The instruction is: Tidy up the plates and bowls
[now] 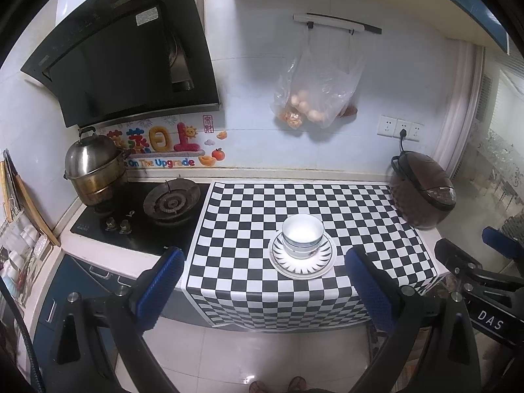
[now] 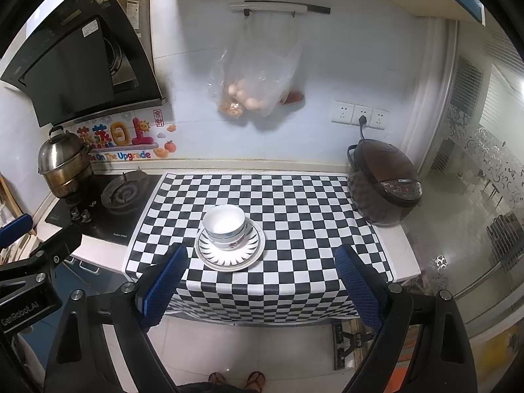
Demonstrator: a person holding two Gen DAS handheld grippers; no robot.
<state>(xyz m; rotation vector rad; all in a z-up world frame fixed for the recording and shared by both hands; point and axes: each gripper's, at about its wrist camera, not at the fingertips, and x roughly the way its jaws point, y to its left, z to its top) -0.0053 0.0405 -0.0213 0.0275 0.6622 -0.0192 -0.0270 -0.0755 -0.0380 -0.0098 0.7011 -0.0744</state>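
White bowls [image 1: 302, 233] [image 2: 224, 225] sit stacked upright on stacked plates [image 1: 303, 266] [image 2: 229, 259] with a black ray pattern, on the checkered cloth [image 1: 268, 209] [image 2: 294, 216]. My left gripper [image 1: 265, 263] is open, held back over the counter's front edge, its blue pads to either side of the stack and well short of it. My right gripper [image 2: 262, 260] is open too, also pulled back from the counter, with the stack ahead between its fingers. Each gripper shows at the other view's edge.
A gas hob [image 1: 172, 201] [image 2: 122, 193] with a steel steamer pot [image 1: 91, 173] [image 2: 64, 167] lies left of the cloth. A brown rice cooker [image 1: 422, 193] [image 2: 384, 186] stands at the right end. A plastic bag [image 1: 314, 95] [image 2: 258, 85] hangs on the wall. A person's sandalled feet [image 2: 235, 380] show below.
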